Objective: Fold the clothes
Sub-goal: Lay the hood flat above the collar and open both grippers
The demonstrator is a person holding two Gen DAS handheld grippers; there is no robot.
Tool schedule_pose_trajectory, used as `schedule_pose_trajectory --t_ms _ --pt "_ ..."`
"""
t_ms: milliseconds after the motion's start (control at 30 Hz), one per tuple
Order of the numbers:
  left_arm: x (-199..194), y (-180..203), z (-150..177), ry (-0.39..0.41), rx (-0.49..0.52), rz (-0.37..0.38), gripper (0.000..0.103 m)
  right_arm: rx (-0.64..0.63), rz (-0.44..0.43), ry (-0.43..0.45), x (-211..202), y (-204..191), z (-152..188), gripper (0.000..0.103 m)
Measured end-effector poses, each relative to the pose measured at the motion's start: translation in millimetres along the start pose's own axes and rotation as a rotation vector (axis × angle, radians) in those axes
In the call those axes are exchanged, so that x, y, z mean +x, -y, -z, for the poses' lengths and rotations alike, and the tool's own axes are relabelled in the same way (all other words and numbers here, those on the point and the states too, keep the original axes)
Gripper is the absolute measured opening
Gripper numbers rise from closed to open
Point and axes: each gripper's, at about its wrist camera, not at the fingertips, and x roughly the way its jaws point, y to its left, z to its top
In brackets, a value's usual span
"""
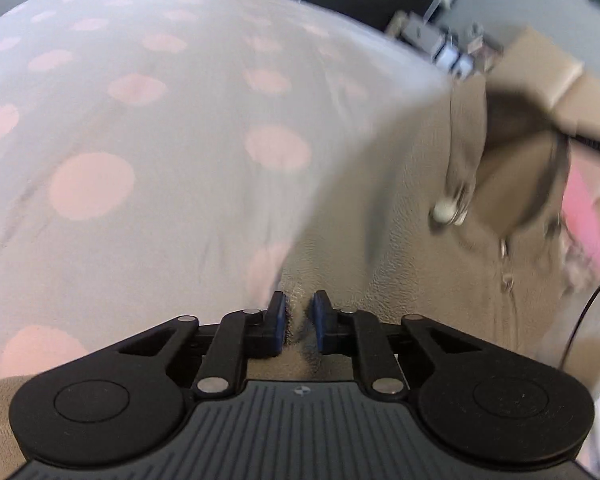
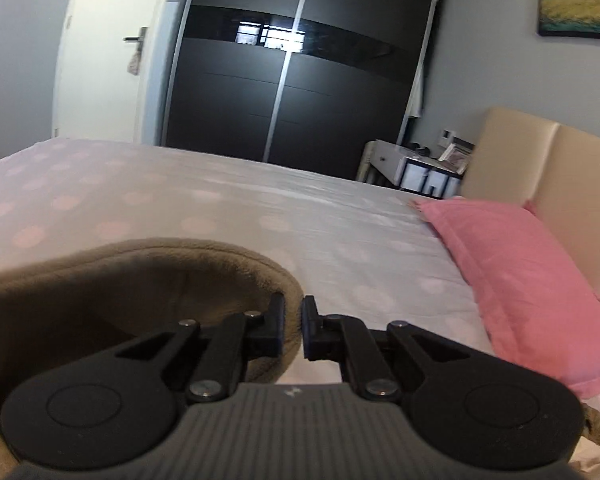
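Both hand-held grippers, left and right, pinch the brown fleece garment; no writing legible.

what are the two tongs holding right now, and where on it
Both tongs pinch the tan fleece garment: the left tongs on a fold of its body, the right tongs on its rolled edge.

The garment is a tan, fleecy piece with a hood and a drawstring ending in a pale toggle. It lies spread on the bed, over the dotted sheet, its hood opening gaping dark towards the right in the left wrist view. In the right wrist view its thick rounded hem arches up, lifted off the bed.
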Motion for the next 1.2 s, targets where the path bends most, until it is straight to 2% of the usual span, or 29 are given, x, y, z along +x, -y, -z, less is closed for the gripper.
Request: schedule_pose_trajectory --t_ms 33,100,167,233,300,367,433,500,533,600,700,767,833,900,967,1133,1167,1200 --pt "-3.4 -2.4 -2.3 0.009 -0.011 0.0 0.011 -0.001 -0.015 -0.026 2.5 0.3 3.8 0.01" --pt "-4.8 -1.6 -4.2 0.012 0.006 -0.037 0.011 -0.003 -0.099 -0.065 5.2 -5.3 15.3 0.011" --pt "-4.5 -6.2 -3.2 -0.004 0.005 -0.045 0.011 -0.009 -0.177 -0.098 7.1 -10.8 26.9 0.017" --pt "-6.1 -9.6 -0.5 -0.007 0.02 -0.043 0.011 -0.034 -0.202 -0.095 2.2 -13.4 38.8 0.037" --pt "-10.2 -13.1 0.4 -0.003 0.034 -0.036 0.013 -0.056 -0.21 -0.081 -6.6 -7.7 46.4 0.038" --pt "-21.4 -23.4 3.1 0.005 0.057 -0.056 0.014 -0.019 -0.208 -0.091 -13.6 15.6 55.6 0.039" --pt "-32.7 -33.4 5.4 0.001 0.074 -0.073 0.02 0.048 -0.192 -0.097 -25.6 54.6 64.8 0.044" --pt "-50.6 -44.8 10.7 0.01 0.114 -0.07 0.027 0.071 -0.206 -0.137 -29.7 86.8 76.5 0.044" --pt "-59.8 -48.9 12.8 0.017 0.136 -0.087 0.031 0.051 -0.215 -0.177 -26.9 99.0 83.8 0.044" --pt "-80.7 -60.0 16.9 0.035 0.17 -0.131 0.051 -0.002 -0.18 -0.23 -26.9 119.9 97.7 0.044" --pt "-110.4 -83.2 25.6 0.048 0.21 -0.204 0.052 -0.031 -0.188 -0.321 -29.9 158.3 123.4 0.055" --pt "-121.4 -98.9 28.0 0.036 0.227 -0.26 0.053 -0.018 -0.228 -0.378 -32.7 176.8 137.2 0.057" --pt "-129.0 -111.7 29.8 0.021 0.246 -0.318 0.055 -0.06 -0.279 -0.376 -39.6 176.0 144.5 0.072" --pt "-132.6 -121.9 32.9 -0.001 0.264 -0.357 0.061 -0.157 -0.34 -0.373 -43.5 165.4 150.8 0.083" --pt "-131.7 -127.8 38.5 -0.04 0.29 -0.361 0.062 -0.291 -0.393 -0.396 -40.4 145.2 158.1 0.083" --pt "-121.8 -125.7 65.5 -0.126 0.445 -0.364 0.063 -0.342 -0.373 -0.457 -32.1 125.0 172.1 0.079" --pt "-119.9 -125.6 70.6 -0.134 0.469 -0.371 0.063 -0.353 -0.369 -0.469 -30.5 121.0 174.9 0.074" --pt "-118.6 -127.0 73.1 -0.136 0.481 -0.381 0.064 -0.363 -0.365 -0.481 -28.8 116.9 177.8 0.057"
